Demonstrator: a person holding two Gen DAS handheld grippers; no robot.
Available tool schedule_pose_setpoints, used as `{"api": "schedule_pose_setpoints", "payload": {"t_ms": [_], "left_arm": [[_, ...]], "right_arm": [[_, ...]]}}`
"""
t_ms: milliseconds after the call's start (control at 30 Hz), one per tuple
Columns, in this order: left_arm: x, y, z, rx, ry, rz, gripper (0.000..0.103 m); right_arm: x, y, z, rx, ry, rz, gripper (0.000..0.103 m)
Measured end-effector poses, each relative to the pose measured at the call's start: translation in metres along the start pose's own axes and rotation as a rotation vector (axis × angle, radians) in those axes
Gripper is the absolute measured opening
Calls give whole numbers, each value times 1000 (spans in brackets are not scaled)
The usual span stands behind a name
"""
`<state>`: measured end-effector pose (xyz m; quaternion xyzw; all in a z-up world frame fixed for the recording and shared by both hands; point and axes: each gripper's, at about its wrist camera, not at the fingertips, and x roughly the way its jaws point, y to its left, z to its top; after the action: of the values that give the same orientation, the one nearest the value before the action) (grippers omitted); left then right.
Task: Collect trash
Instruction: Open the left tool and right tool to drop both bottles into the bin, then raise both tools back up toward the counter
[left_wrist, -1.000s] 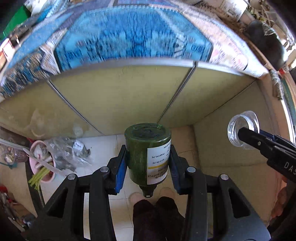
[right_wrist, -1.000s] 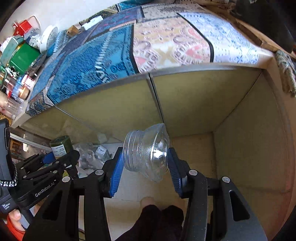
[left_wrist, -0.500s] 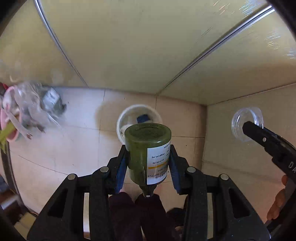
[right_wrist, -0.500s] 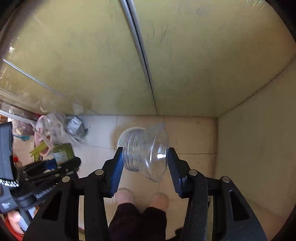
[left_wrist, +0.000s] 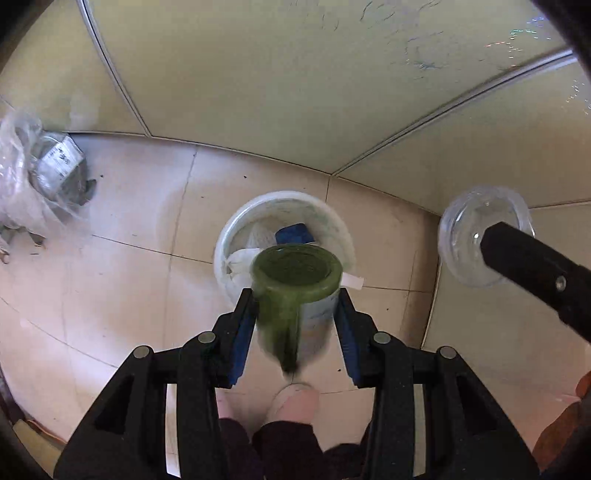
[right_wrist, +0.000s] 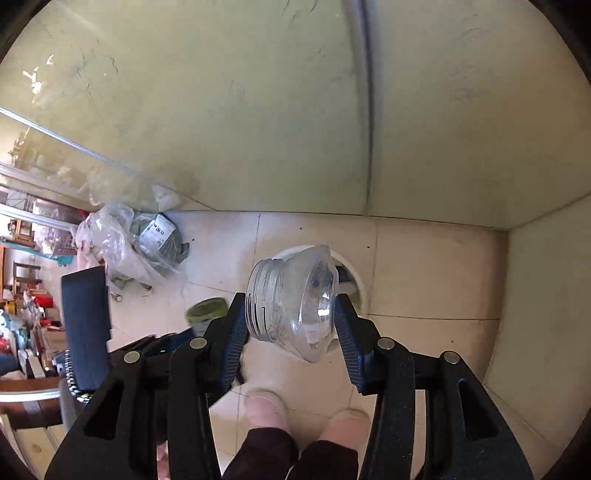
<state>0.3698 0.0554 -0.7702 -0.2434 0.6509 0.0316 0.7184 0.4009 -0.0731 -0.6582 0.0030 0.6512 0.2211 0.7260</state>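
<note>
bright daylight, fisheye warp, blurred bottle (left_wrist: 295, 291)

Pale beige floor tiles (left_wrist: 122, 295) run up to yellowish cabinet panels (right_wrist: 240, 110) split by a dark vertical seam, and a side wall (right_wrist: 546, 295) closes the corner on the right. Sunlight glints off the panels, and cluttered furniture (right_wrist: 26, 332) crowds the far left.

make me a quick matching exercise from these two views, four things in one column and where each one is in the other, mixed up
Things:
1. green bottle
2. clear cut bottle top
3. white bin
4. plastic bag

Places:
A. on the floor by the cabinet, to the left
B. between the left gripper's fingers
C. on the floor tiles below both grippers
D. between the right gripper's fingers

Pairs: 1-B, 2-D, 3-C, 4-A
</note>
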Motion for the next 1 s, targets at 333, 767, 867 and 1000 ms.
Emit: {"api": "schedule_pose_setpoints", "payload": {"t_ms": [333, 767, 867, 1000], "left_arm": [[-8, 9, -10, -4, 32, 42, 41], [-188, -34, -14, 80, -92, 77, 41], [-246, -52, -14, 94, -145, 65, 41], [-330, -76, -17, 95, -228, 35, 41]], "right_arm": [[-2, 4, 3, 10, 73, 36, 47], [-137, 46, 11, 11, -29, 18, 47], [-195, 58, 13, 2, -87, 17, 47], [-268, 72, 13, -14, -172, 14, 47]]}}
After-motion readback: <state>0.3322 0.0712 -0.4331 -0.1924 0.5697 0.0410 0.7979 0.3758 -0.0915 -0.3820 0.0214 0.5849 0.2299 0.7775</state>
